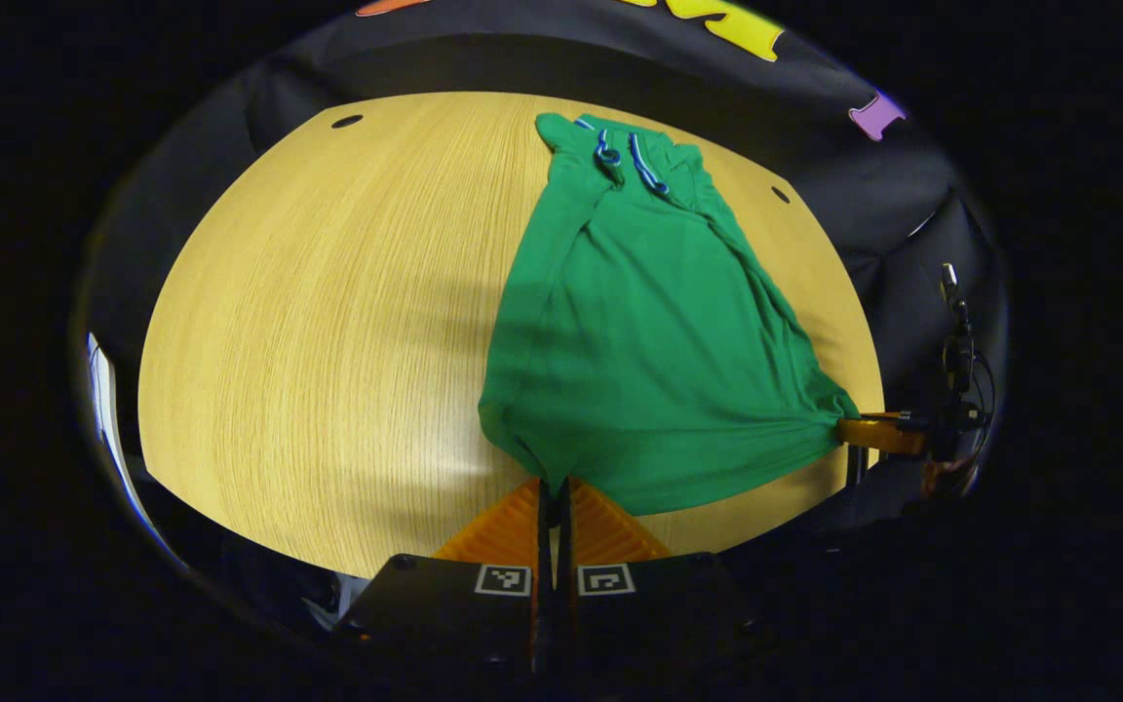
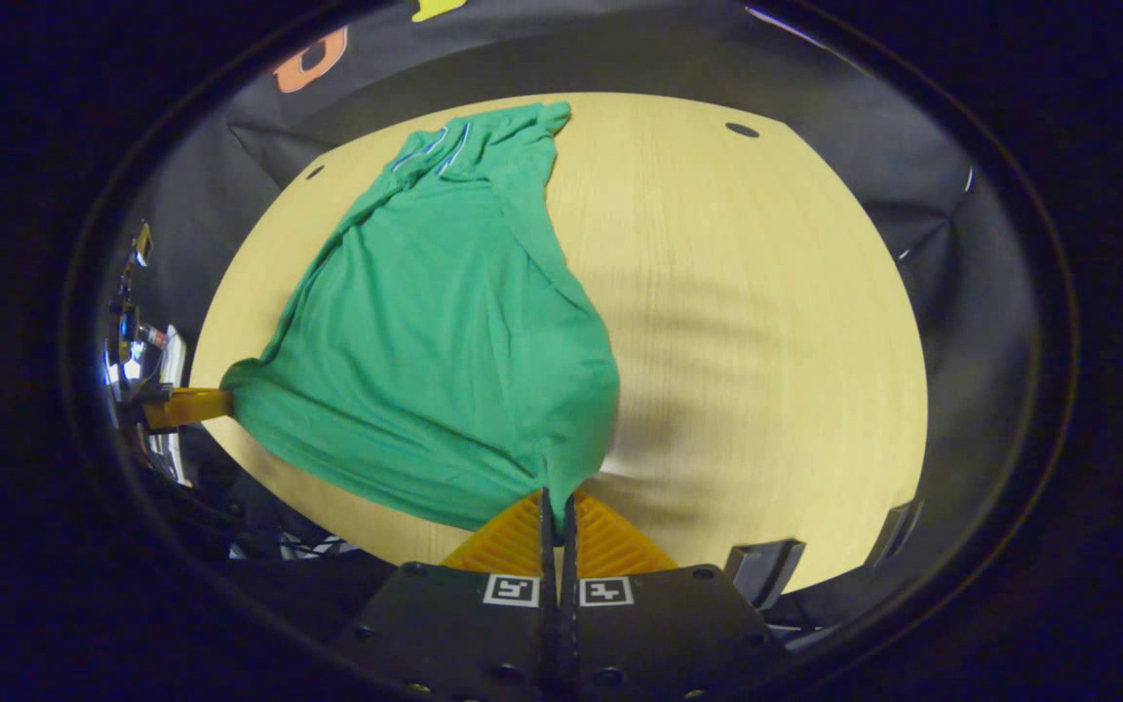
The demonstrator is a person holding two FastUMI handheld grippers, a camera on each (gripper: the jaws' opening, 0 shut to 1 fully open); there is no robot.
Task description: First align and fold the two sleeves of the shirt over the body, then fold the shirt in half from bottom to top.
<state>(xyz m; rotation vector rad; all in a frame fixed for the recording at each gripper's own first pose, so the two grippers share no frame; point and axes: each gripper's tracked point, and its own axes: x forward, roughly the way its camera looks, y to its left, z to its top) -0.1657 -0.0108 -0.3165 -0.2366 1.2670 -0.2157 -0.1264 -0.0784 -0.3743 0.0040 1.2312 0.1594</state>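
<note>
1. Holding the shirt point(image 1: 639, 341) by its two near hem corners, we have it stretched between us; it lies lengthwise on the tabletop point(image 1: 328, 312), collar point(image 1: 620, 151) at the far end, sleeves already tucked in along the body.
2. Our left claw point(image 1: 554, 487) is closed tight on the hem corner at the bottom of the left gripper view; our right claw point(image 2: 556, 499) pinches the other corner the same way in the right gripper view.
3. Each claw also appears far off in the other's view, at the cloth's pulled tip point(image 1: 859, 429) point(image 2: 215, 402).
4. We judge the sleeve folds done and the bottom-to-top fold now in hand.
5. Next we need to lift both corners together, carry them level toward the collar, keep the hem taut and even, then lay it on the shoulders before letting go.
6. The risk: uneven travel would skew the fold or drag the sleeves loose.
</note>
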